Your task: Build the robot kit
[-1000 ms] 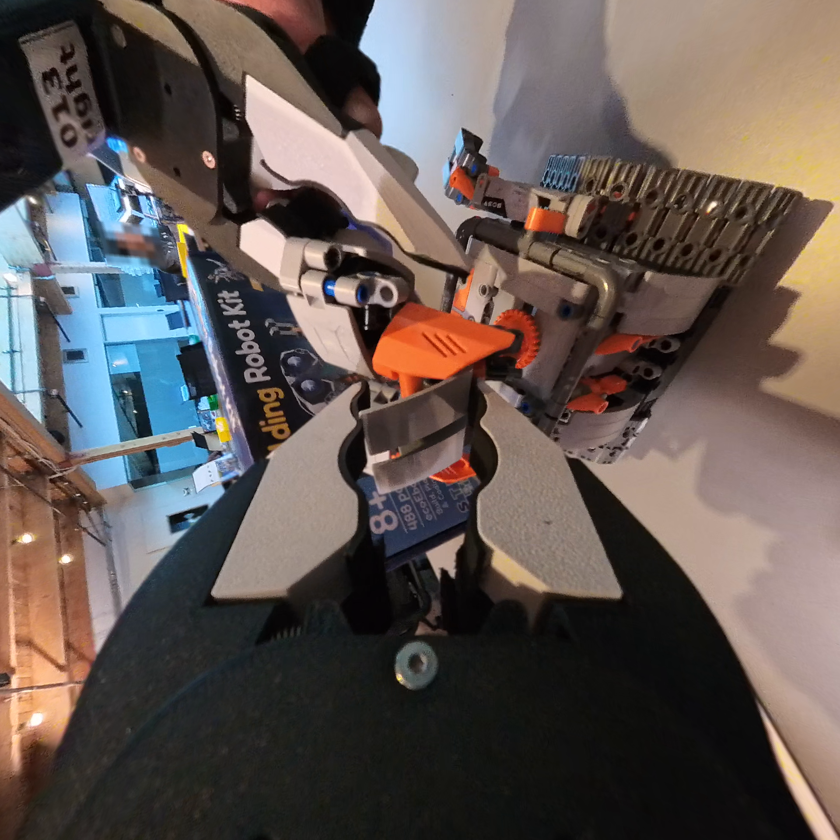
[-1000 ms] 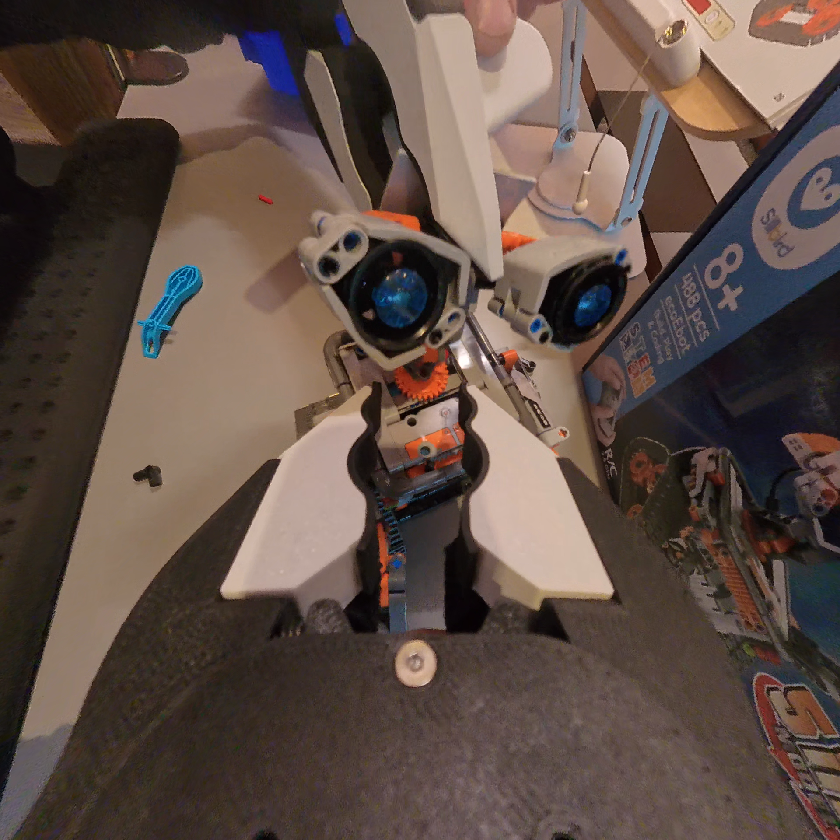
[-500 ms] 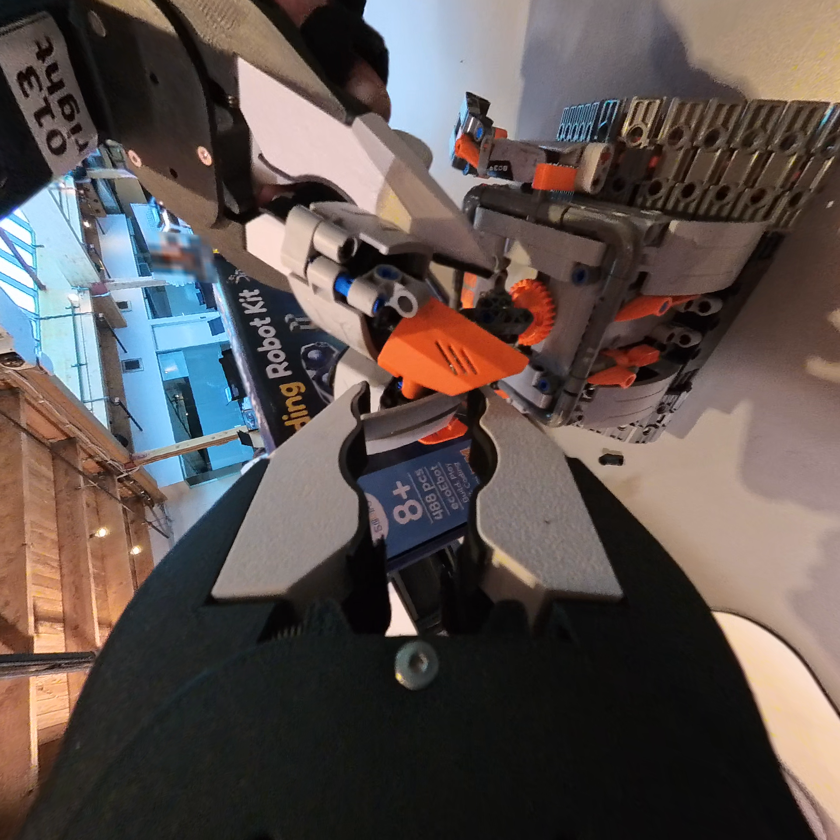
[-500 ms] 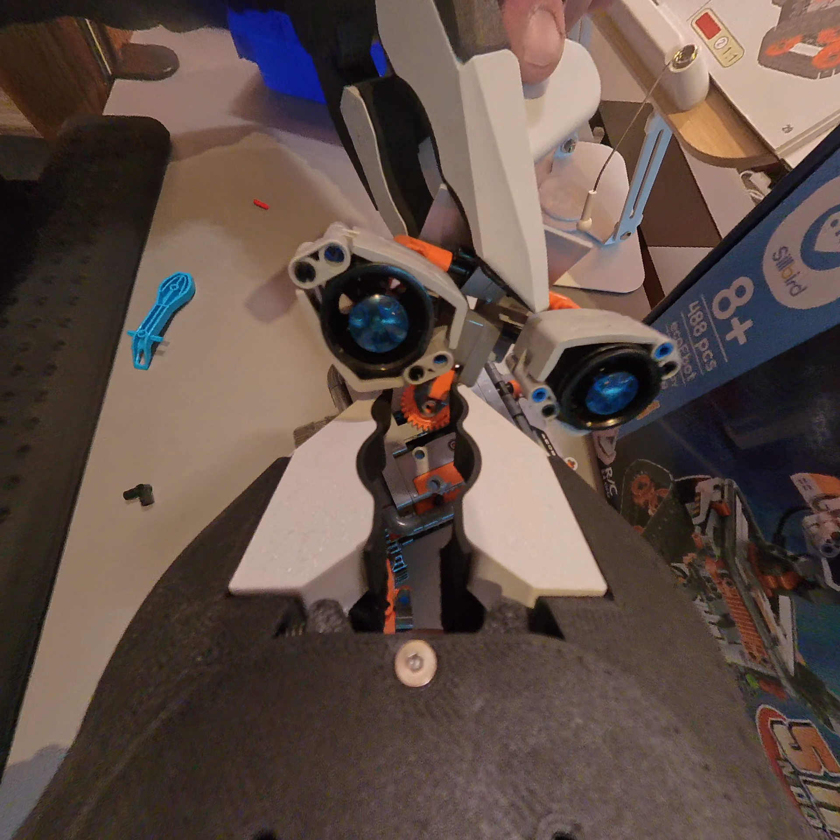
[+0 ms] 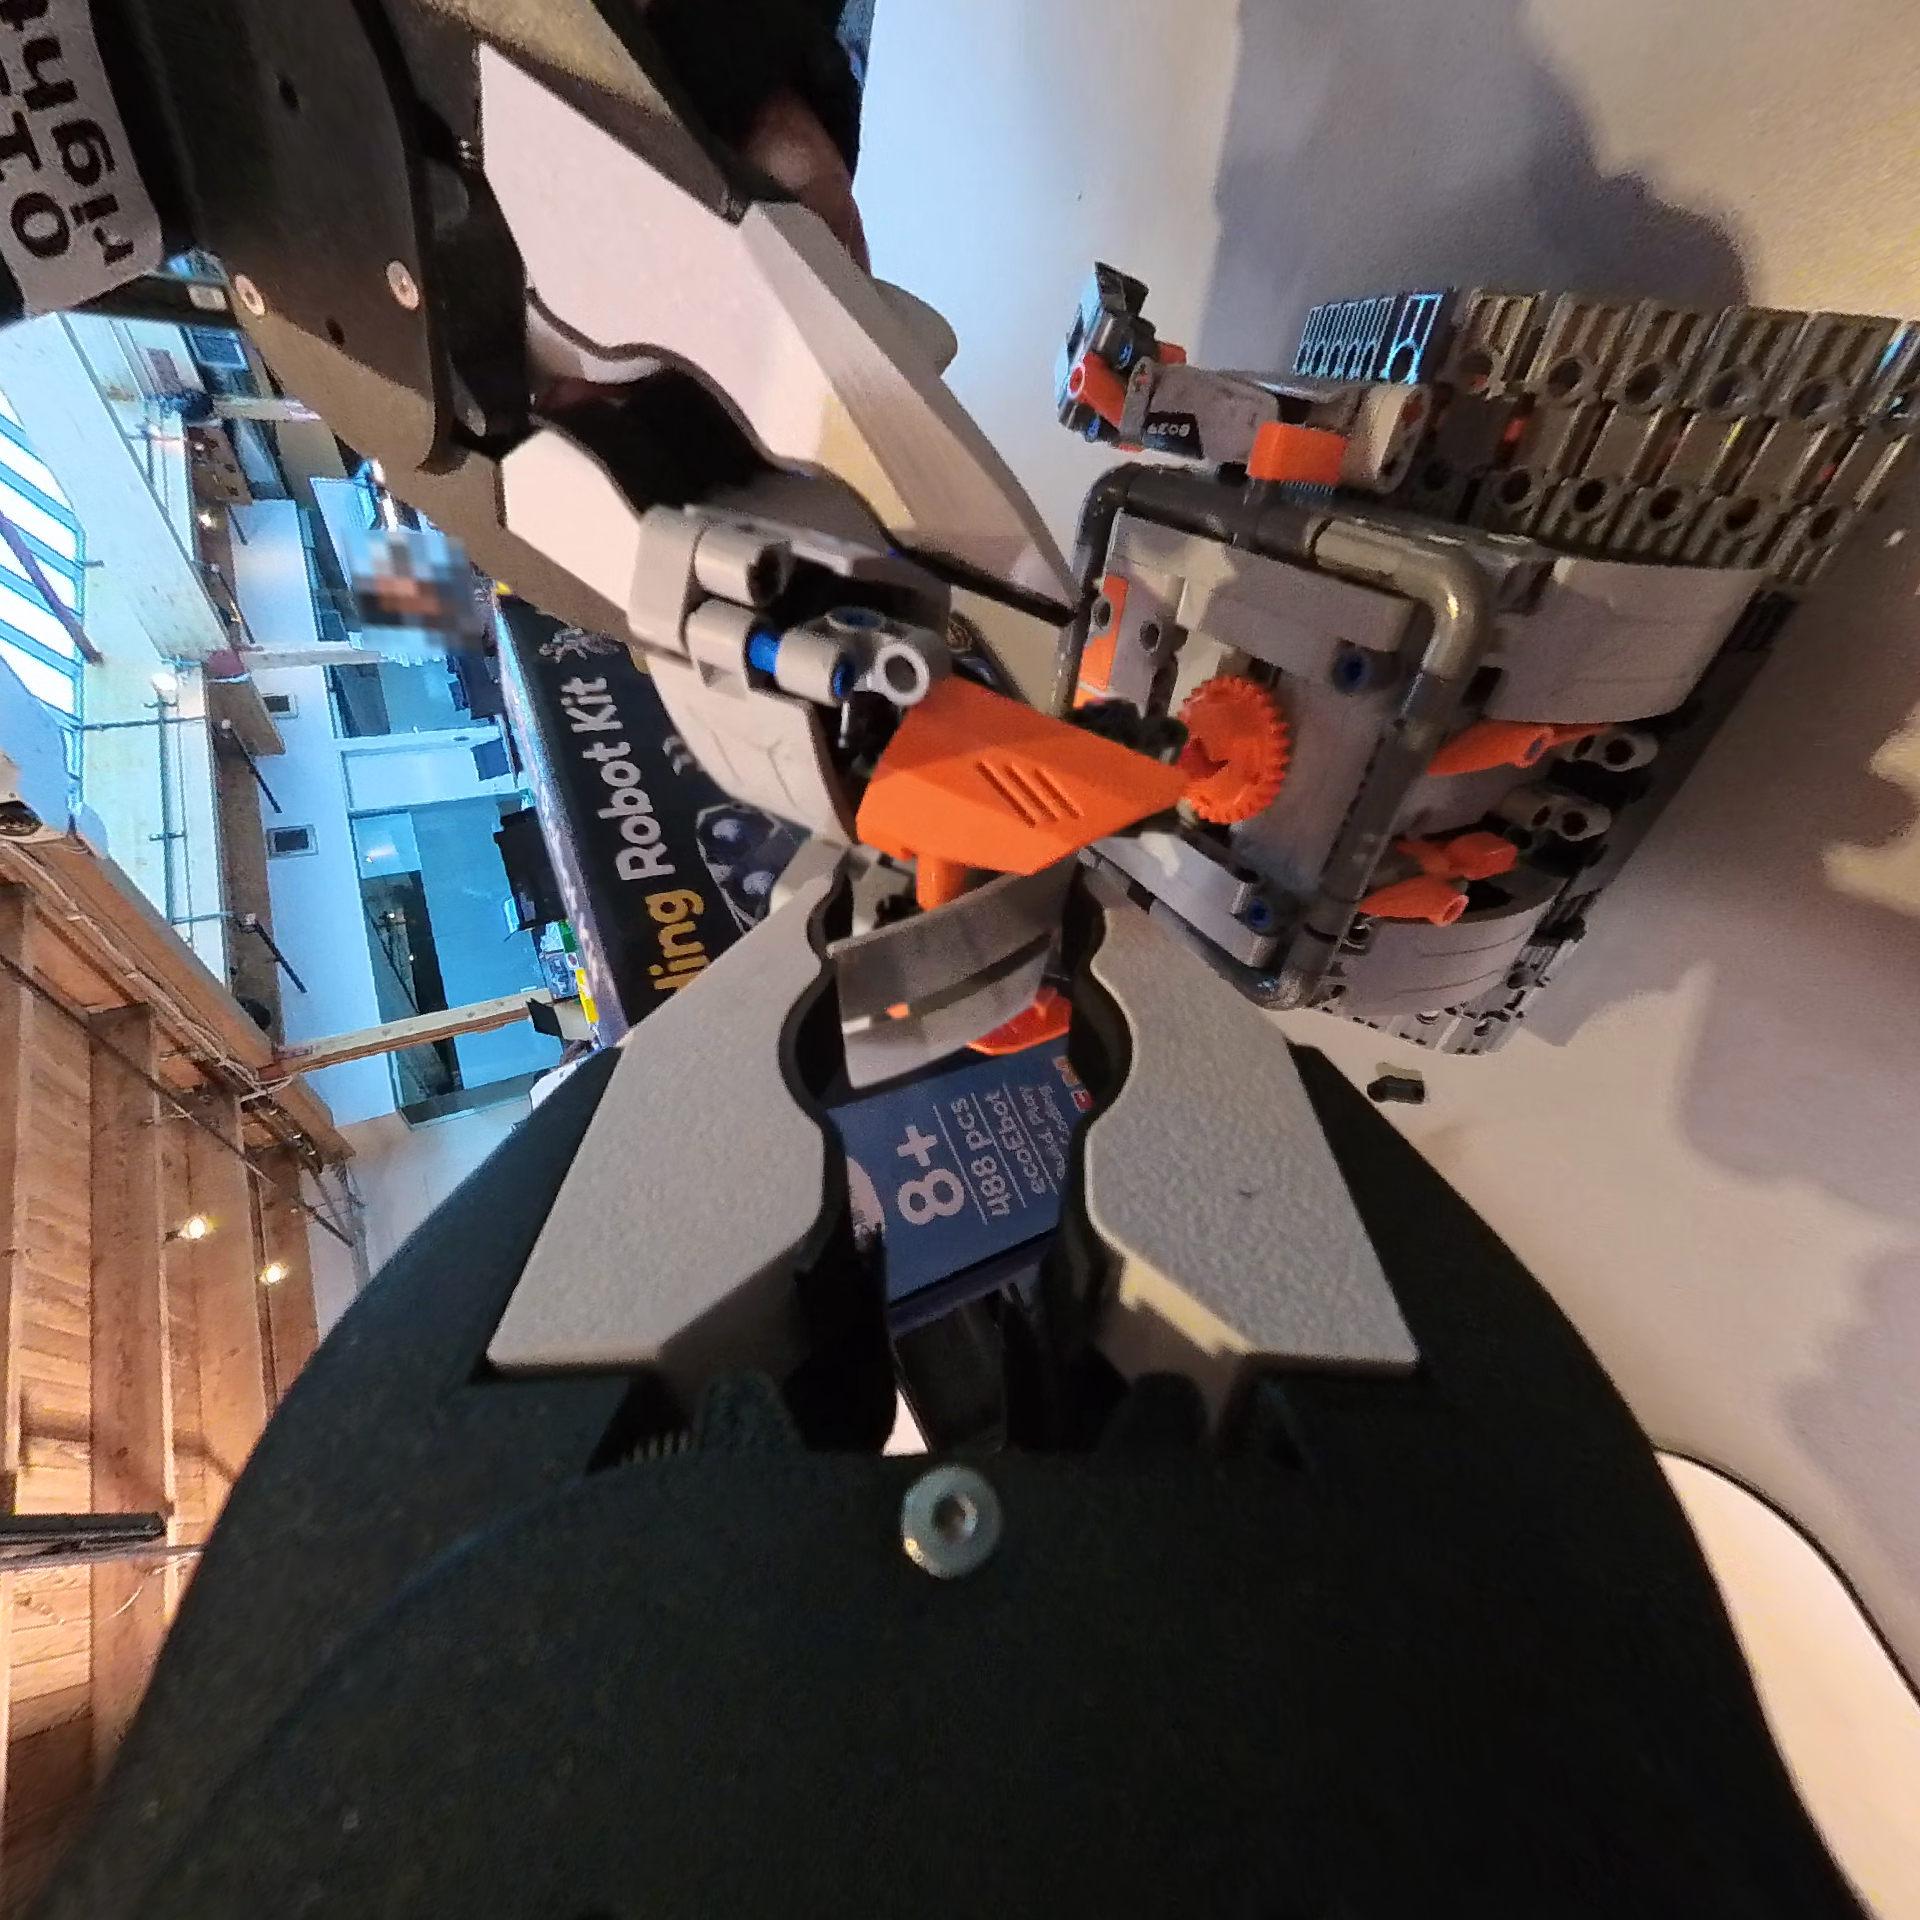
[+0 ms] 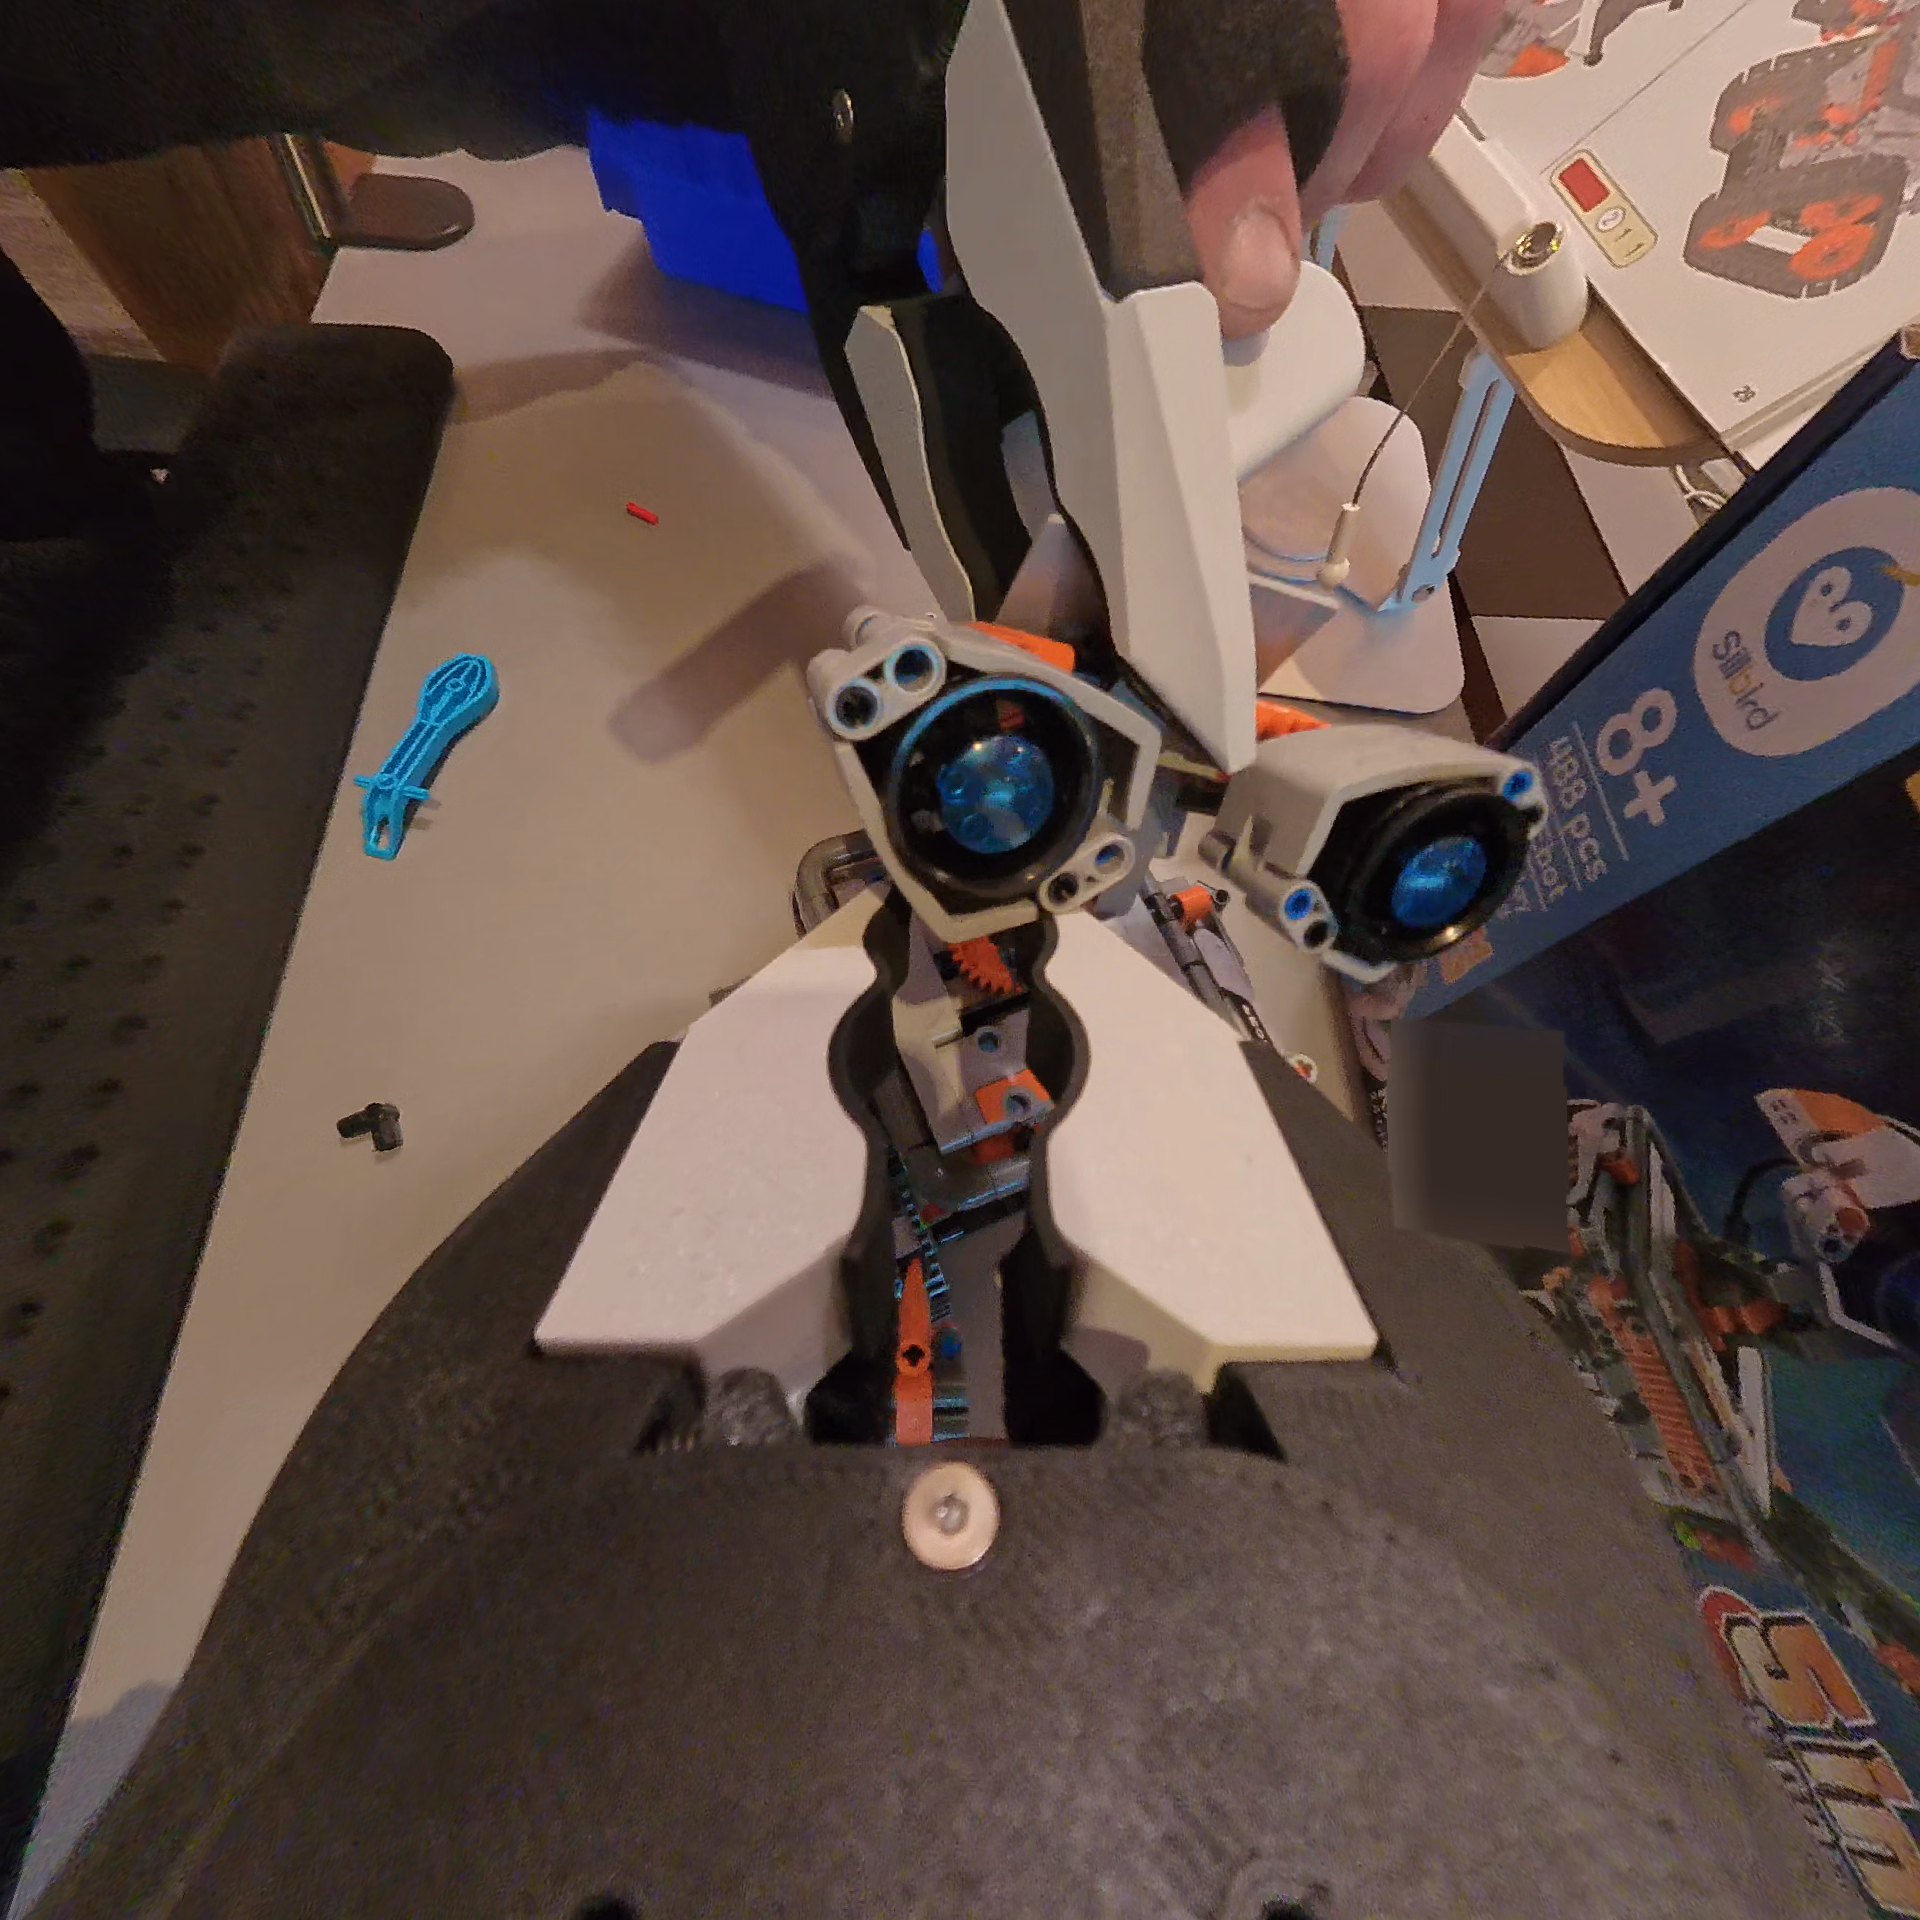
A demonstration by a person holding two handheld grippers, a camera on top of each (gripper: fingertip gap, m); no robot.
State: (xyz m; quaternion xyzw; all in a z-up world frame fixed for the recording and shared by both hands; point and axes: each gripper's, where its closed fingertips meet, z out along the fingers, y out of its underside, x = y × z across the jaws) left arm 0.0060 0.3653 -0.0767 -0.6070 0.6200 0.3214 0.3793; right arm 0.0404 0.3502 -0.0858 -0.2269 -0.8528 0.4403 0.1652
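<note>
A grey and orange brick-built robot (image 5: 1382, 665) with tracked sides stands on the pale table (image 6: 582, 935). Its head has two grey eye pods with blue lenses. My left gripper (image 5: 956, 914) is shut on the curved grey shell of one eye pod (image 5: 935, 977), which shows on the right in the right wrist view (image 6: 1392, 831). My right gripper (image 6: 966, 925) is shut on the other eye pod (image 6: 987, 800), just above the robot's orange gear (image 6: 982, 966). It enters the left wrist view from the upper left, its fingers (image 5: 894, 395) around that pod (image 5: 769, 644). An orange wedge panel (image 5: 1008, 790) sits between pods and body.
A dark blue kit box (image 6: 1714, 727) stands right of the robot. A blue plastic tool (image 6: 426, 748), a small black pin (image 6: 374, 1127) and a red bit (image 6: 642, 512) lie on the table. A black perforated mat (image 6: 156, 831) borders the left. A white lamp base (image 6: 1351, 582) and a booklet (image 6: 1714, 208) lie behind. My left and right fingertips are right by each other.
In the right wrist view the two eye pods have spread apart. The right pod swung right and lower. Both grippers kept their grips.
</note>
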